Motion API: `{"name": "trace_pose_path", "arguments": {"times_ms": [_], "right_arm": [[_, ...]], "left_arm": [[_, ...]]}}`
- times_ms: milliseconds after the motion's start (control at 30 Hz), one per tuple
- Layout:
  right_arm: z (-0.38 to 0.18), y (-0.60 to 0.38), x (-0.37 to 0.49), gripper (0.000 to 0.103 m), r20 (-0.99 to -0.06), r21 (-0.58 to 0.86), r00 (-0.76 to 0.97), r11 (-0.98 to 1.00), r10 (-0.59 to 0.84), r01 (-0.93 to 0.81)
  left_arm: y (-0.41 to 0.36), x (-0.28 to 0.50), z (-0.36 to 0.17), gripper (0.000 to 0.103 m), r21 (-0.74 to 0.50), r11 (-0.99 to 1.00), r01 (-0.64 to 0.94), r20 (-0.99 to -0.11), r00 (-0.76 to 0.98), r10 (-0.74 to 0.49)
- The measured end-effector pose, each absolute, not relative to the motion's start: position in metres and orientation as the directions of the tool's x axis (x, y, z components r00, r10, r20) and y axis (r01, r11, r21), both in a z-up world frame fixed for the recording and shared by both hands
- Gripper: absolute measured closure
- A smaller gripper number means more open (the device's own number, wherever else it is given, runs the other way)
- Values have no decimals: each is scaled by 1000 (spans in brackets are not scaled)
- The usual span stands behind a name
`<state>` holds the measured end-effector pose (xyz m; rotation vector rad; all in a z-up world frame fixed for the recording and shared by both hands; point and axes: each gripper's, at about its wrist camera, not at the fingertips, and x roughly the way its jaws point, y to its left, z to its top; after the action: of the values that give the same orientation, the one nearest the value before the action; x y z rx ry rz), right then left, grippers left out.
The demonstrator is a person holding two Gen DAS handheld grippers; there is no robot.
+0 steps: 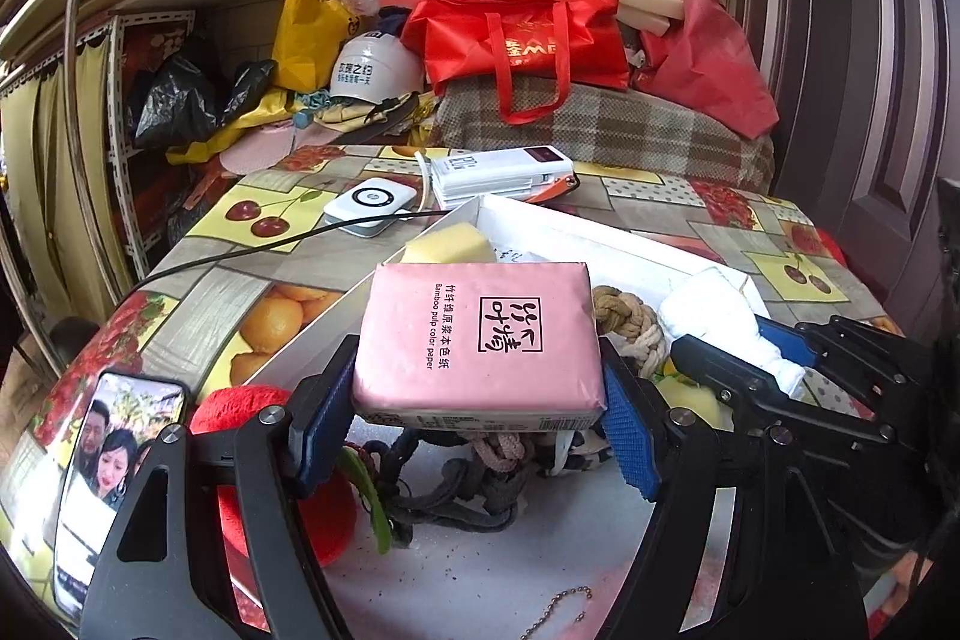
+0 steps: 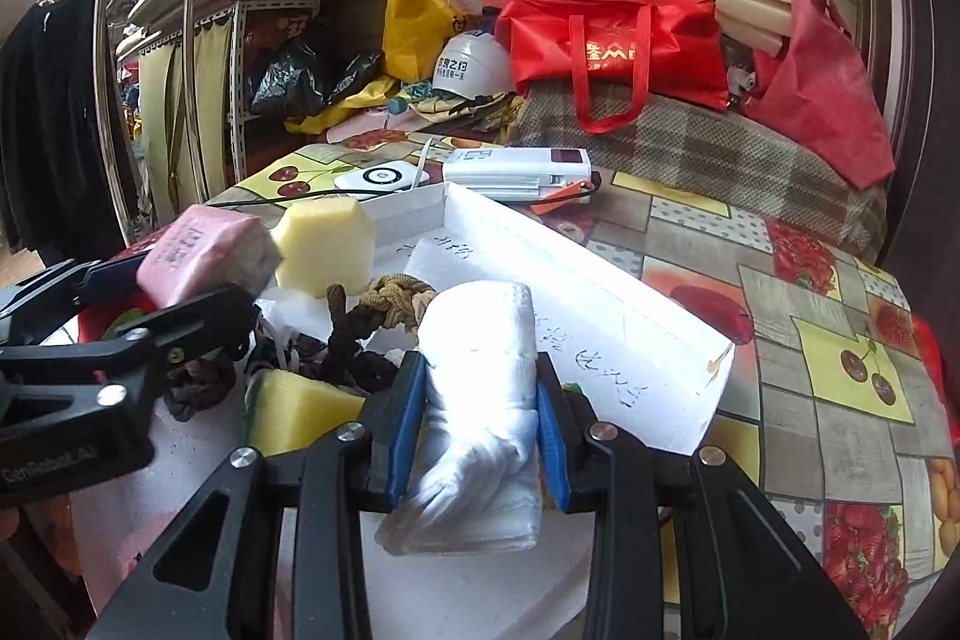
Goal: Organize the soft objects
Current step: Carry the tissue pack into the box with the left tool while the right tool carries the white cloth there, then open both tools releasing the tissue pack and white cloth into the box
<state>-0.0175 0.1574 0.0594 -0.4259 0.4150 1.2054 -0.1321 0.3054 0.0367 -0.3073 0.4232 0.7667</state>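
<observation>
The room is crowded: a table with a fruit-pattern cloth (image 1: 252,292) stands before a brick-tiled wall, with red bags (image 1: 522,34), helmets and a shelf behind it. On the table lies a shallow white box (image 2: 600,268), which seems to be the place for the soft things.

The left gripper (image 1: 474,424) has its blue pads pressed on both sides of a pink pack of tissue paper (image 1: 480,334), held above the near end of the box, so the jaws stand fairly wide around it. The right gripper (image 2: 480,436) is closed narrow on a rolled white cloth (image 2: 480,358), squeezing its middle, also over the box.

Around them, a pale yellow sponge block (image 2: 327,250) stands already at the far corner of the box. A knotted tan rope (image 2: 396,301), dark cords (image 2: 354,364) and a yellow sponge with a green side (image 2: 300,409) lie in a mixed heap near the grippers; if they are inside the box or only beside it cannot be told. A red plush thing (image 1: 252,412) lies at the left, next to a phone (image 1: 114,484).

It looks like the task is in the middle: one sponge is placed, two things are in hand and not yet put down, and the heap is still not sorted.
</observation>
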Motion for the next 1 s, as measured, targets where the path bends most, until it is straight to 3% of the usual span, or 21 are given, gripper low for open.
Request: {"name": "trace_pose_path", "arguments": {"times_ms": [400,433,500,600,1000], "right_arm": [[66,152,-16,65,-458,-55,324,338,828,-940],[67,151,-16,62,-457,-53,325,340,828,-939],[67,152,-15,39,-455,-49,327,343,828,-938],[67,150,-13,18,-450,-39,351,374,821,-926],[70,140,-8,9,-409,-6,378,412,830,-911]], "left_arm": [[302,-133,37,29,-88,689,-719,-467,641,609],[302,-134,37,28,-93,686,-721,-465,641,611],[304,-137,37,27,-112,676,-728,-463,640,613],[307,-141,36,23,-137,655,-743,-466,632,619],[303,-143,37,15,-113,624,-774,-454,598,660]]}}
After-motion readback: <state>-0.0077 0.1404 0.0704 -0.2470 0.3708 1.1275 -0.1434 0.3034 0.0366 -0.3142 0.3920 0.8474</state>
